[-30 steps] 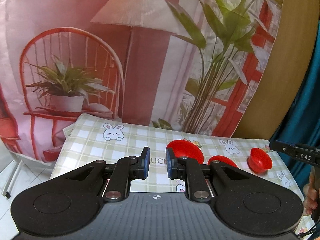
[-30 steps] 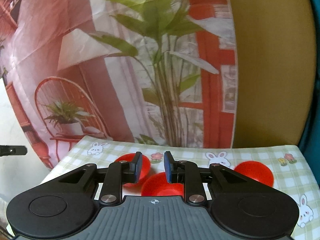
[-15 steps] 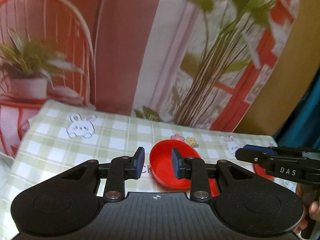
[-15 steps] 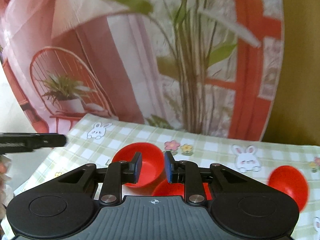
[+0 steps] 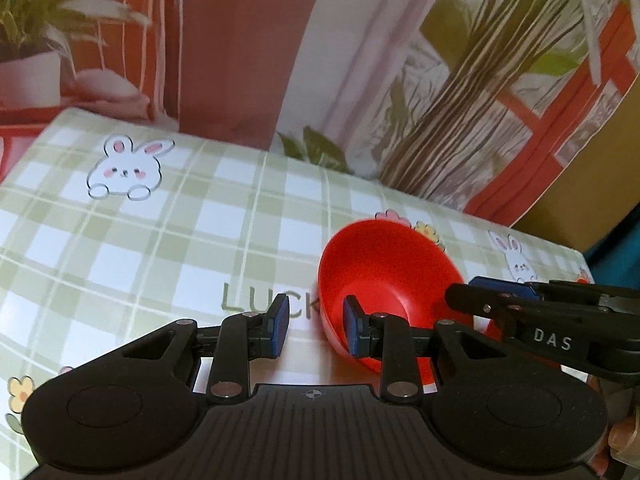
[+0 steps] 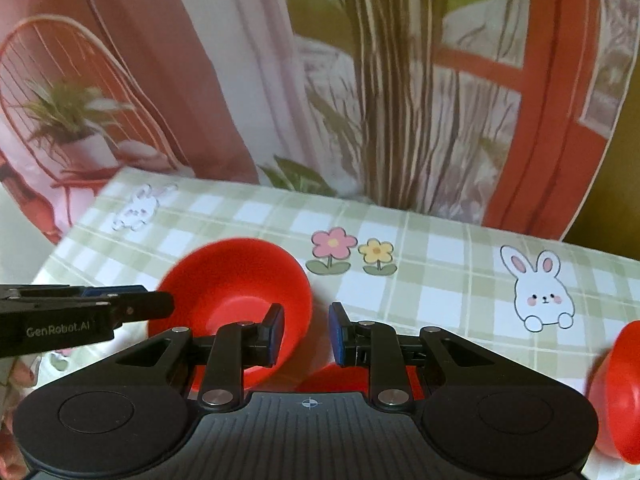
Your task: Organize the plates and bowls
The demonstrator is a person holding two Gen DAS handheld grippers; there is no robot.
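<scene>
**Beside the large red bowl: two grippers closing in, nothing yet held**

Around the large red bowl (image 5: pixel 384 276), which sits upright on the checked tablecloth (image 5: pixel 168 240) of the table, both tools converge. Left gripper (image 5: pixel 314 328): its fingers, which have just been opening, stand spread and straddle the bowl's left rim, one blue pad inside, one outside over the printed lettering; neither pad visibly presses the wall. Right gripper (image 6: pixel 306 334): fingers parted by a narrow gap, empty, one pad over the same bowl's right rim, the other past it.

Risks, as judged. Two tools meet at one bowl, so the fingers may knock together or tip the light bowl off its base. A close on the thin, sloped rim could slip and send the bowl skidding across the smooth cloth. A second red dish (image 6: pixel 340 376) lies just right of the large bowl, largely hidden under the right gripper, and could be struck unseen.

Count. Red vessels: three, namely the large bowl, the hidden dish (plate or bowl cannot be told), and a small bowl (image 6: pixel 618 392), well to the right of the large bowl, tilted at the frame's edge. Grippers: two.
</scene>
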